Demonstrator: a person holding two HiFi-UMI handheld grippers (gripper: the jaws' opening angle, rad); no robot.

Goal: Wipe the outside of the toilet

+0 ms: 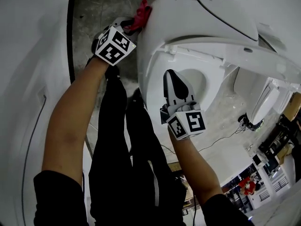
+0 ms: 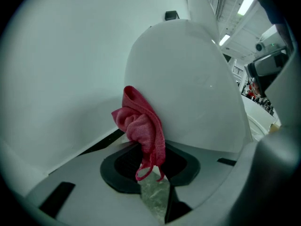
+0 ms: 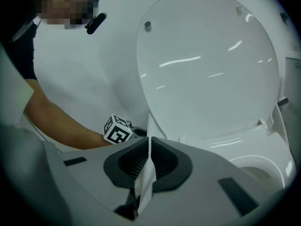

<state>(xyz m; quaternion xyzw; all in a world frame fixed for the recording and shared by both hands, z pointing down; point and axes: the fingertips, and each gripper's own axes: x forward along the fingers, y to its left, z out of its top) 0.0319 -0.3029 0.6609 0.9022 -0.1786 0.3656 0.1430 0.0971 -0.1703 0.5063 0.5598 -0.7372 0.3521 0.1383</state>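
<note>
One white toilet (image 1: 197, 22) is seen at the upper right of the head view, with its lid (image 3: 207, 65) raised and the bowl (image 1: 195, 79) open below. A red cloth (image 1: 141, 14) is pressed against the curved outer shell on the toilet's left side, up near the top. The cloth is pinched between the closed jaws of the left gripper (image 1: 131, 22). In the left gripper view it is bunched above the jaws, with a loose end hanging down between them (image 2: 141, 126). The right gripper (image 1: 173, 79) is held over the rim of the bowl. Its jaws are brought together with nothing held between them, as shown in the right gripper view (image 3: 148, 145), where the raised lid fills the background. A grey mottled floor (image 1: 103, 8) is visible beside the toilet, behind the left gripper. Black trousers (image 1: 117, 140) are seen between the two forearms, and a thin cable (image 1: 221, 138) is lying on the pale floor at the right.
</note>
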